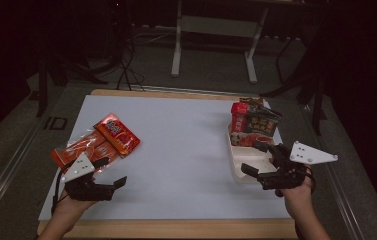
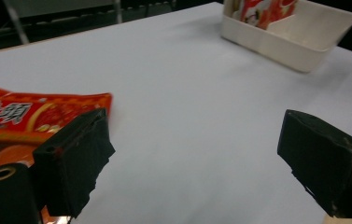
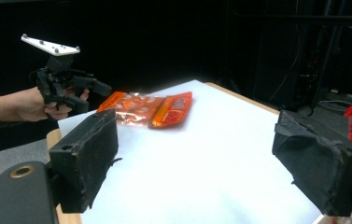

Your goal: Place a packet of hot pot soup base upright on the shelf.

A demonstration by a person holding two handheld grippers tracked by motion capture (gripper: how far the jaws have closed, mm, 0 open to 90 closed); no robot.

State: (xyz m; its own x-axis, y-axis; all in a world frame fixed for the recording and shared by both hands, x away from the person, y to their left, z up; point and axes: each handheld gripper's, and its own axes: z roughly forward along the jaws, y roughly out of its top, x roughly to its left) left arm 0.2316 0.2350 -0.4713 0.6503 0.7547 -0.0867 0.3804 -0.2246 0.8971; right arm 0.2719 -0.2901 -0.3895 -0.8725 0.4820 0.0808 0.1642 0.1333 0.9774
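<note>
Hovering — L gripper (image 1: 109, 172) beside snack packets (image 1: 97, 141)

A wooden-edged table (image 1: 186, 229) carries a white sheet (image 1: 181, 150). On the sheet's left lie two red-orange snack packets (image 1: 98, 142), overlapping. At its right edge sits a cream divided tray (image 1: 243, 167) holding upright snack packs.

Two black jaws rise from the bottom edge, standing wide apart with nothing between them. Beyond them lies a white worktop (image 3: 201, 154). At its far left end, orange and red snack packets (image 3: 148, 108) lie flat. Left of them, a hand (image 3: 33, 105) holds the other gripper (image 3: 96, 93) above the worktop's edge.
</note>
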